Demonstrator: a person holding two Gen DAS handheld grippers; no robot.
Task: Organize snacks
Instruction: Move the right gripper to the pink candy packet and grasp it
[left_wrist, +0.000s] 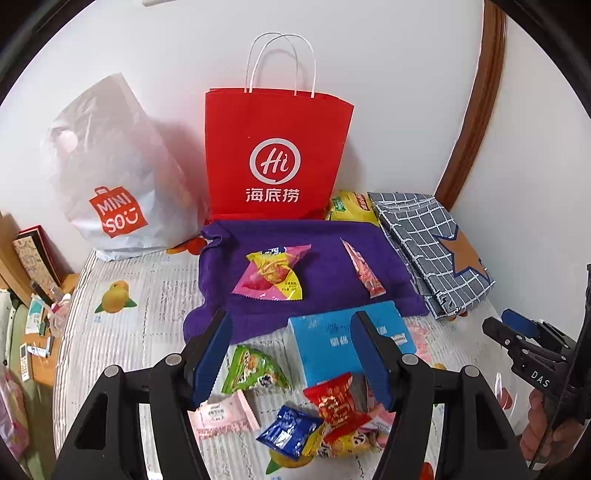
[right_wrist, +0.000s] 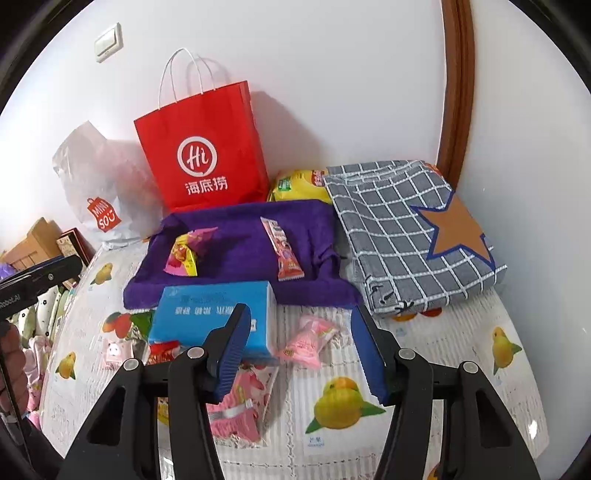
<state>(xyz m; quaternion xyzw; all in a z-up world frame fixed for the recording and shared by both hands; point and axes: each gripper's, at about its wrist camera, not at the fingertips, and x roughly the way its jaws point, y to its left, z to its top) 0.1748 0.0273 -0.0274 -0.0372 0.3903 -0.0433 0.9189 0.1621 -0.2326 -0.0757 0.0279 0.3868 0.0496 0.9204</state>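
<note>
Left tongs (left_wrist: 291, 356): I hold them partly open, empty, above the loose snack pile (left_wrist: 325, 417).
Right tongs (right_wrist: 301, 350): partly open, gripping nothing.
Purple towel (left_wrist: 325, 251): carries two sorted snacks (apparently the collecting spot).
Counter (right_wrist: 443, 369): remaining packets scattered near the blue box (right_wrist: 207, 314).

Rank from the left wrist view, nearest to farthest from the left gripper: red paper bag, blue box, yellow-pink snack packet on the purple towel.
From the left gripper:
1. blue box, just ahead, partly between the fingers.
2. yellow-pink snack packet, farther back on the purple towel.
3. red paper bag, upright at the wall behind the towel.
</note>
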